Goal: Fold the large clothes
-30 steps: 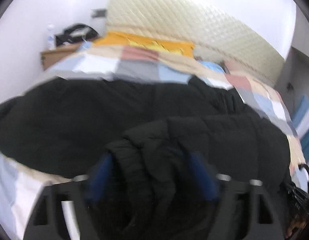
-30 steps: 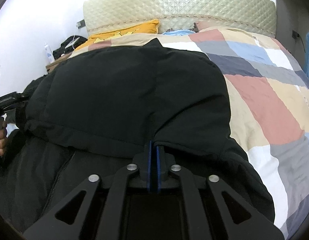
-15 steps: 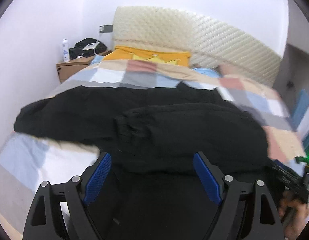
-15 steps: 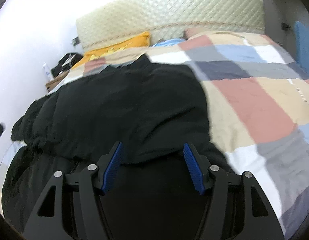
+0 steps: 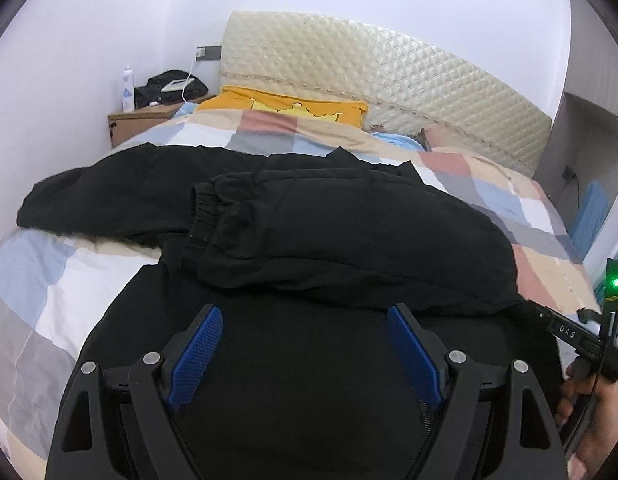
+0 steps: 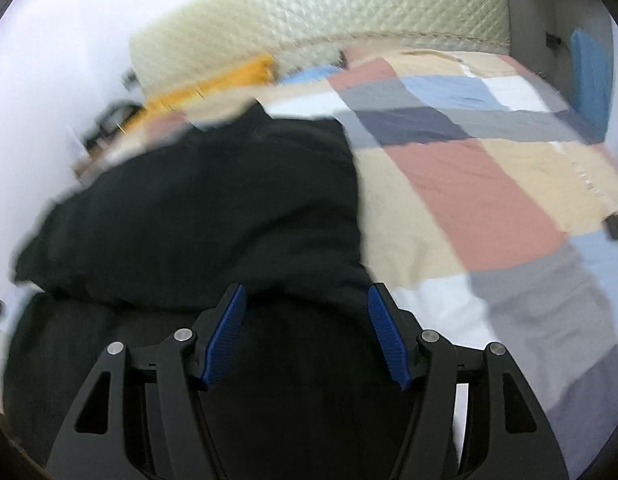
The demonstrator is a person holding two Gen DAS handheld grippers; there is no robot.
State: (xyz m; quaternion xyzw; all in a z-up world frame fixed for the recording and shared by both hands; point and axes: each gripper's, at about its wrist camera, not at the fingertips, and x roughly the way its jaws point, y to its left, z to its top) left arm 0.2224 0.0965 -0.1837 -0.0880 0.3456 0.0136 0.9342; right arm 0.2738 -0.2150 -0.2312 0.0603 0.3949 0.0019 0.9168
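Hovering with my left gripper [image 5: 303, 346] and right gripper [image 6: 307, 334] both gaping and empty, the right's jaws having just opened, I see the black padded jacket [image 5: 309, 220] stretching leftward across the patchwork-quilted bed [image 5: 45, 280], unfolded sleeve nearer my left.

I see a plain black padded jacket [image 5: 309, 224] on a quilt checked in blue, grey, white, tan and terracotta squares [image 6: 489, 184], a mustard-yellow pillow [image 5: 285, 106], a cream diamond-quilted headboard [image 5: 389, 80] and blue ribbed gripper pads [image 5: 197, 356].
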